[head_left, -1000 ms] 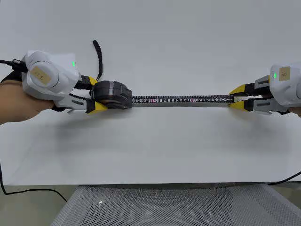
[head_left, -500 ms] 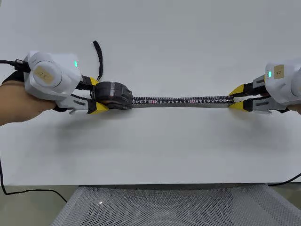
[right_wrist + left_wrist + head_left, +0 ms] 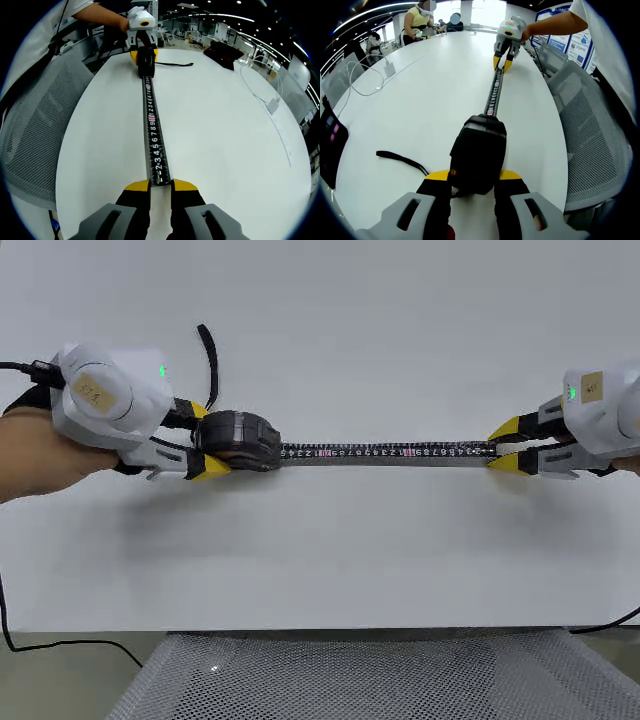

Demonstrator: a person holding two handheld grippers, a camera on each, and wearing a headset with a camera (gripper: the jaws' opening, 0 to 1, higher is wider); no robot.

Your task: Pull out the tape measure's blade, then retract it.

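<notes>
The left tool [image 3: 205, 440] is clamped on the black tape measure [image 3: 240, 440], one yellow-tipped jaw on each side of the casing. The person's hand [image 3: 35, 455] grips this tool from behind. The tape measure sits toward the left end of the white tabletop [image 3: 330, 330], set back from the near edge. Its black wrist strap [image 3: 208, 365] loops away across the surface toward the far edge.

The blade [image 3: 385, 452] is drawn out of the casing and runs straight to the right, roughly parallel to the near edge, with its printed numbers facing up. I cannot tell whether it touches the tabletop or hangs just above it.

The right tool [image 3: 503, 446] is toward the right end of the tabletop, well apart from the left one. Its jaws are nearly together and pinch the free end of the blade between their yellow tips. The right gripper view shows the blade's lowest numbers lying just in front of those tips.

A grey mesh chair [image 3: 350, 680] stands below the near edge. A thin black cable [image 3: 60, 645] trails past the near left corner.
</notes>
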